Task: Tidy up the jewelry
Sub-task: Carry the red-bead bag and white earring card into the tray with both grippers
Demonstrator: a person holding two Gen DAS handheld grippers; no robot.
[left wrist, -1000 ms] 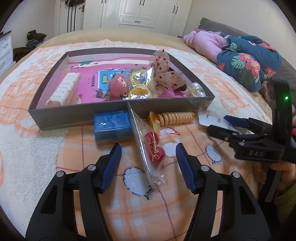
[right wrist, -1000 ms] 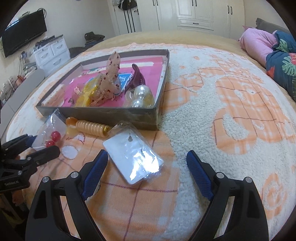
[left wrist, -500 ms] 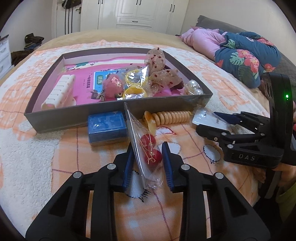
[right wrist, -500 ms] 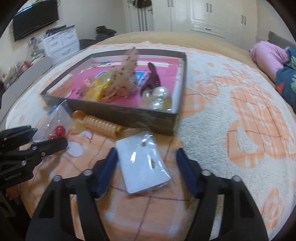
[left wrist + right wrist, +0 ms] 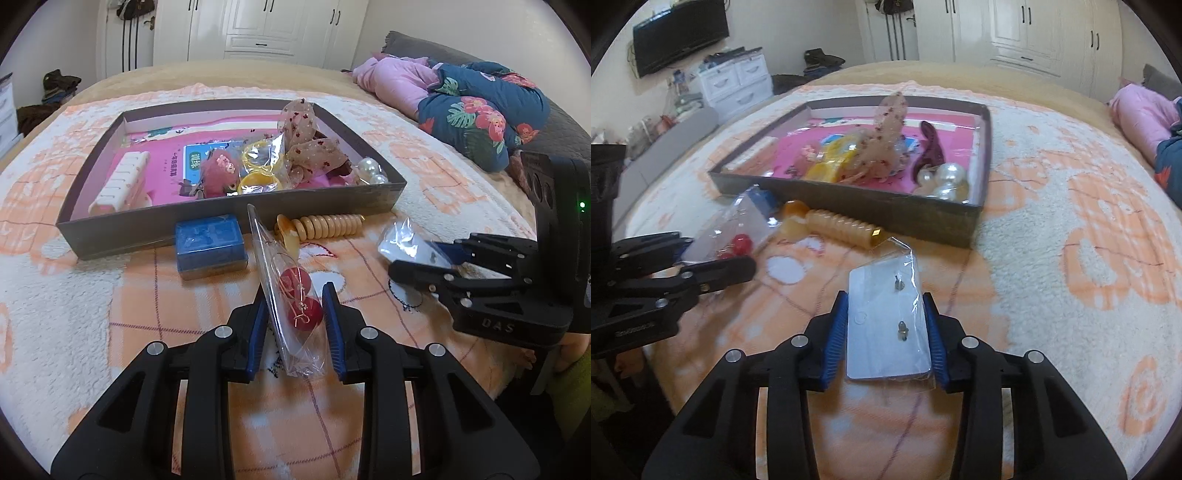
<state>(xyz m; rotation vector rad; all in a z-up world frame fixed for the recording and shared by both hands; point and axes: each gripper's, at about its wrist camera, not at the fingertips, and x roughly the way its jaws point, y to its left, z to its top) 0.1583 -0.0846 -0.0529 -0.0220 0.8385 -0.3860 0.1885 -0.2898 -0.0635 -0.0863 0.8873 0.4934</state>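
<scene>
While pinching one clear bag (image 5: 291,295) of two red bead earrings (image 5: 299,301), left gripper (image 5: 293,325); right gripper (image 5: 886,330) clamping one card (image 5: 886,325) with two studs (image 5: 901,308).

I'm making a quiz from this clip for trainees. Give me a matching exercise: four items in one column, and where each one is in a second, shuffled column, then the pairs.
Items:
1. red earring bag
2. white earring card
3. pearls
4. blue box

Places:
A. inside the tray
B. between the right gripper jaws
C. on the blanket, against the tray's front wall
D. between the left gripper jaws

Pairs: 1-D, 2-B, 3-A, 4-C
</scene>
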